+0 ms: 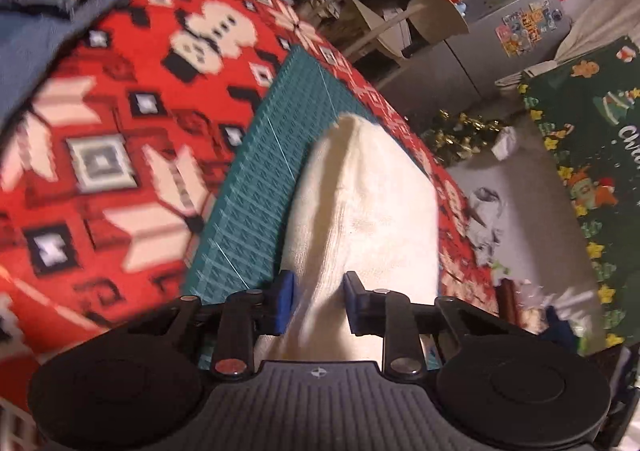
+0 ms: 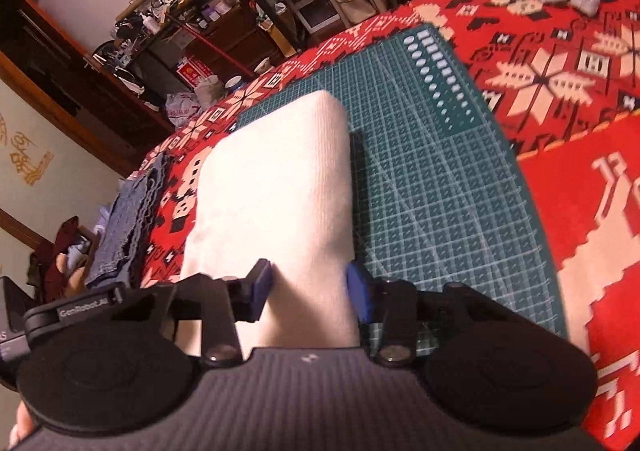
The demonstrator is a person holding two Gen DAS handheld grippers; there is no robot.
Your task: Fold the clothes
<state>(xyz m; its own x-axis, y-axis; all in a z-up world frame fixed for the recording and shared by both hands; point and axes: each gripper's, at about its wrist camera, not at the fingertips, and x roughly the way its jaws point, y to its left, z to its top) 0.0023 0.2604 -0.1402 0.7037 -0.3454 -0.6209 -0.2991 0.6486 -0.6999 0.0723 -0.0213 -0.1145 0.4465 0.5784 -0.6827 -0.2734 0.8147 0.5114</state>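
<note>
White folded cloth (image 2: 276,179) lies on the green cutting mat (image 2: 440,187) atop the red-patterned surface (image 2: 560,63); left tongs (image 1: 318,301) and right tongs (image 2: 308,291) each pinch its near edge, mid-fold; next, probably lift both together and fold over evenly.

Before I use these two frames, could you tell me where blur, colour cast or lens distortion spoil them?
Left wrist view: the red patterned blanket is motion-smeared on the left, the white cloth sharper; straight edges of the green cutting mat bow. Right wrist view: crisper, mat grid legible but curved by the fisheye; warm cast, cloth nearly blown out.
</note>
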